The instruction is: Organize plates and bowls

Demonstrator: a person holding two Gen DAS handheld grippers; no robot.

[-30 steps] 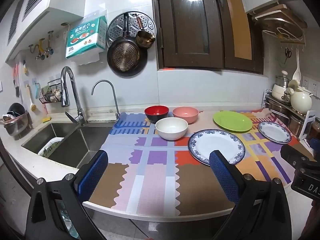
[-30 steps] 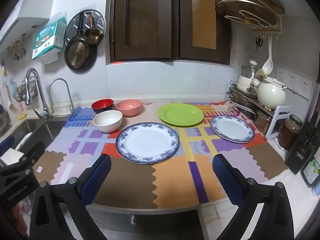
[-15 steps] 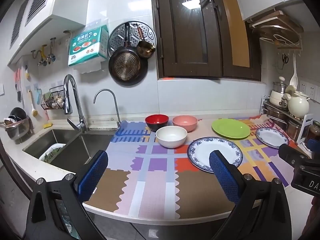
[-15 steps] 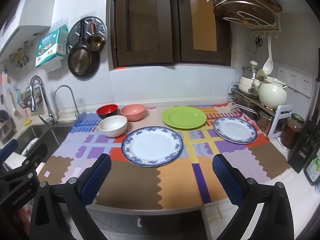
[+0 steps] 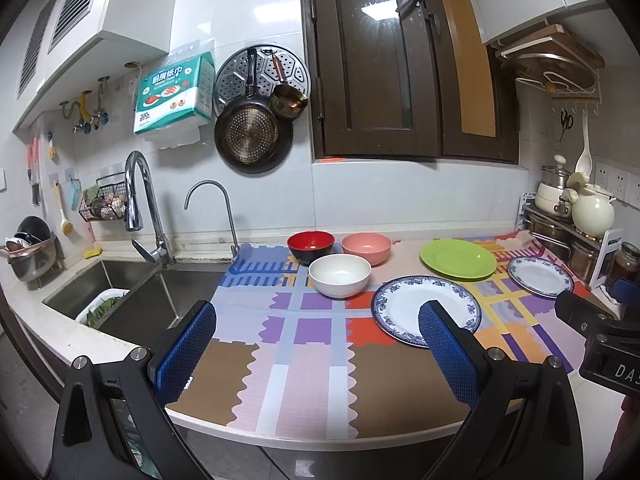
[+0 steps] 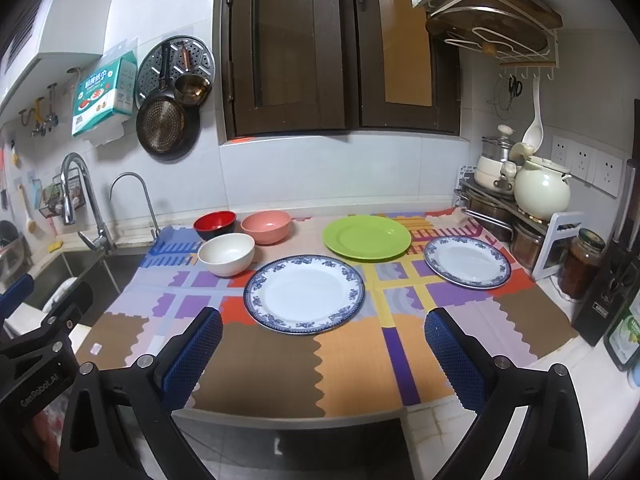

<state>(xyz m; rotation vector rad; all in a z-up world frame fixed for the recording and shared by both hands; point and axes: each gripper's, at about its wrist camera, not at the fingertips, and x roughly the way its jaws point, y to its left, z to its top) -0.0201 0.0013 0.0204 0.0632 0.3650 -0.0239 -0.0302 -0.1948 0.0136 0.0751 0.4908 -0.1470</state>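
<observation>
On a patchwork mat [image 6: 280,356] lie a large blue-rimmed plate [image 6: 304,293], a green plate [image 6: 367,237], a smaller blue-rimmed plate [image 6: 467,261], and a white bowl [image 6: 226,253], a red bowl [image 6: 215,224] and a pink bowl [image 6: 266,225]. They also show in the left wrist view: large plate [image 5: 416,300], green plate [image 5: 458,259], small plate [image 5: 540,276], white bowl [image 5: 339,275], red bowl [image 5: 311,245], pink bowl [image 5: 366,247]. My left gripper [image 5: 316,344] and right gripper [image 6: 322,344] are open and empty, held before the counter's front edge.
A sink [image 5: 132,296] with two taps lies left of the mat. Pots and a cream kettle [image 6: 542,188] stand on a rack at the right, with a jar [image 6: 582,266] and a knife block [image 6: 612,292]. Pans hang on the wall.
Both grippers have pulled back and risen a little from the counter; the dishes look smaller and farther. Nothing on the mat has moved.
</observation>
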